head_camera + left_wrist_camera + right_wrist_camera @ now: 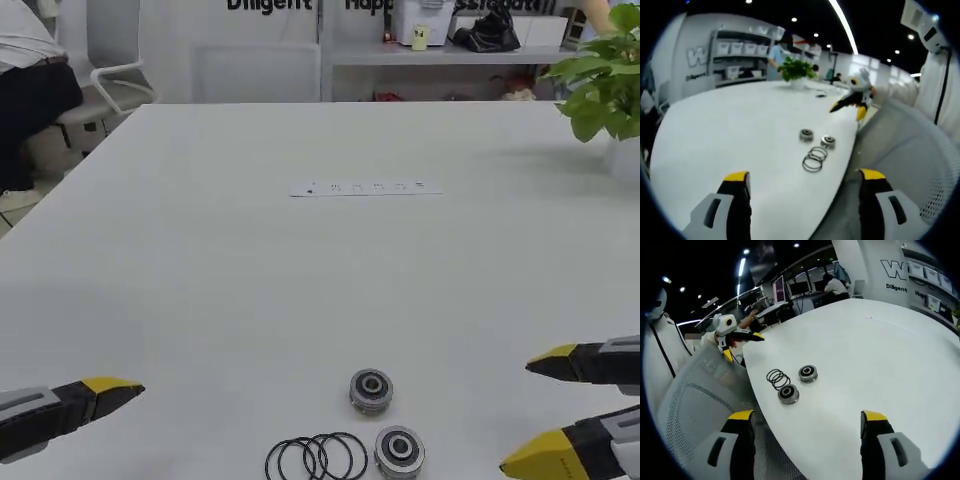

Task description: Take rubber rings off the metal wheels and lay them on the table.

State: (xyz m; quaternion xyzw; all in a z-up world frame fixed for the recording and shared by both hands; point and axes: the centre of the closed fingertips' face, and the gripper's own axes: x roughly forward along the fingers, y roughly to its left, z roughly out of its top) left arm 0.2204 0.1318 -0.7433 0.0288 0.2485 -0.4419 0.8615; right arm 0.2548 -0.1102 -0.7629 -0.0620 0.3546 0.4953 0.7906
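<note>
I'm looking down on a wide white bench (300,280) in an open office, with a potted plant (600,85) at its right edge. The farther wheel (371,390) and the nearer wheel (399,450), both metal, lie flat by the near edge. Loose rubber rings (317,457) overlap just left of the nearer one. My right tongs (518,415), jaws apart, sit closer to the wheels than my left tongs (805,175), which are also apart. I can't tell whether any rubber remains on either wheel.
</note>
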